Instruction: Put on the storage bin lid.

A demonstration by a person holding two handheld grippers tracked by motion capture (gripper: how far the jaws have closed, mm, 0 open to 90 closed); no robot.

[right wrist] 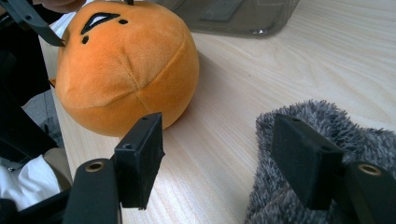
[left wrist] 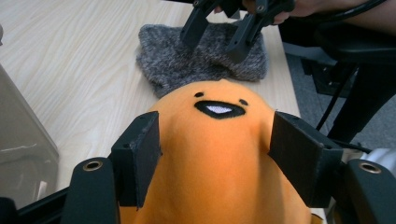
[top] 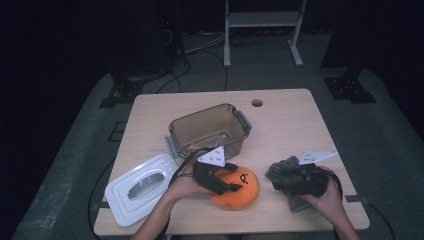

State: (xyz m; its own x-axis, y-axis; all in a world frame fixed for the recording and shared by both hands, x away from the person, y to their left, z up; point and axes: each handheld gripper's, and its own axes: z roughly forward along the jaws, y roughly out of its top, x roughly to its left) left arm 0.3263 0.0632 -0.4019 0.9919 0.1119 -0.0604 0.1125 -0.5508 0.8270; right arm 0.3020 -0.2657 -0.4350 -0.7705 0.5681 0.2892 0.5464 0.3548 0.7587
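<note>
Orange plush toy [left wrist: 219,154], round with a stitched black face, lies on the worktop [top: 290,125] between the pads of the left gripper [left wrist: 217,156]. In the left gripper view both black pads [left wrist: 140,154] sit against the toy's flanks, the fabric bulging slightly past them and the face turned away from the camera; the gripper is closed on the toy. The high view shows the left hand [top: 182,186] bearing that gripper from the toy's near-left side, with the grey three-cornered plate [top: 212,156] above it.

Beyond the toy in the left gripper view lies a grey fuzzy cloth [left wrist: 201,58], with the right gripper [left wrist: 219,39] above it, its jaws pointing down and apart. The right gripper view gives the closer reading: the one pad stands over bare worktop, the other pad [right wrist: 303,158] stands at the edge of the cloth, and nothing is pinched between them. The right gripper stands open. From this view the toy sits well ahead and to the left of these jaws, apart from the cloth.

The high view alone places the remaining items: a clear brown-tinted bin [top: 210,129] with grey latches just beyond the left gripper, and a white lid [top: 140,187] lying flat to that gripper's left. The right gripper view catches the bin's lower wall behind the toy.
</note>
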